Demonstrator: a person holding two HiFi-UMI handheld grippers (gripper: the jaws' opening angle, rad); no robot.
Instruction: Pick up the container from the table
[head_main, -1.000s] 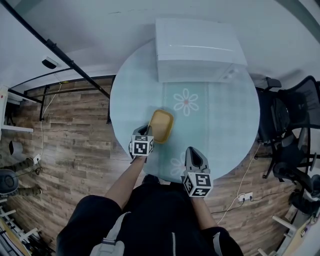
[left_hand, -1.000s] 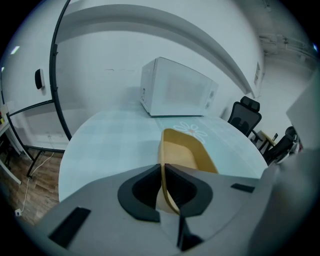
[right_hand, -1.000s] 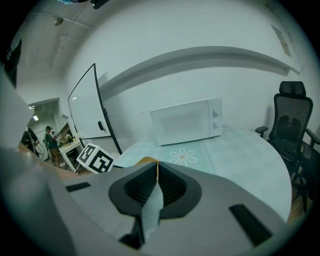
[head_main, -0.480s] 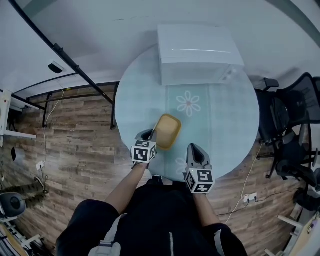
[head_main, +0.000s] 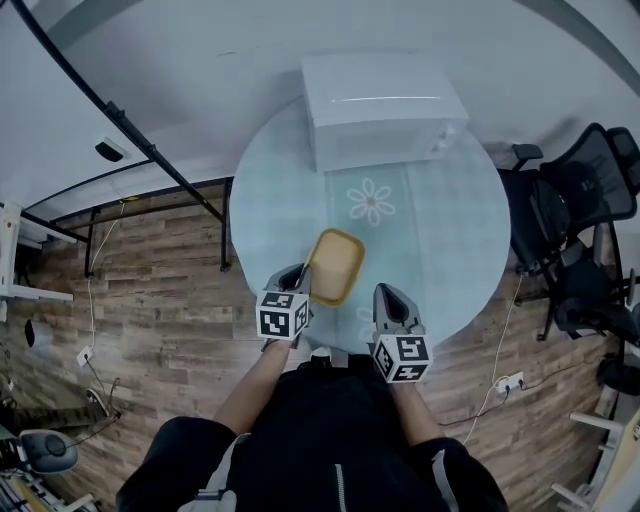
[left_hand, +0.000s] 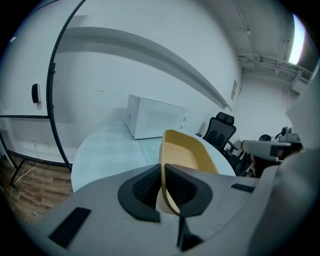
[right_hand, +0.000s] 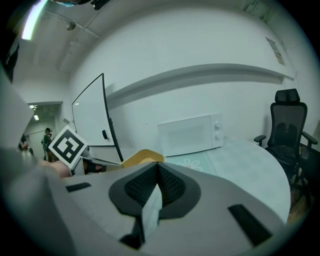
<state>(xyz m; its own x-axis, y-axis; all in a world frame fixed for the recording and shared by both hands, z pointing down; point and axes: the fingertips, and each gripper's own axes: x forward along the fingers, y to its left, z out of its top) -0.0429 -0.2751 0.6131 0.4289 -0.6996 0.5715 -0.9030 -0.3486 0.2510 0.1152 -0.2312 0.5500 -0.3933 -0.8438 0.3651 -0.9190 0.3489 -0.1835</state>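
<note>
The left tongs (head_main: 300, 272) are clamped on the near side wall of the yellow, rounded rectangular plastic container (head_main: 335, 266). In the left gripper view the thin yellow rim stands pinched between the two dark pads (left_hand: 150, 186). The container is over the near part of the round pale green desk (head_main: 450, 230), and in that view it seems to be raised from the surface. Its open side faces up and it looks empty. The right tongs (head_main: 388, 298) are just beside it on the right, with the jaws together and nothing between them. A white microwave oven (head_main: 380, 110) stands at the far edge of the desk.
</note>
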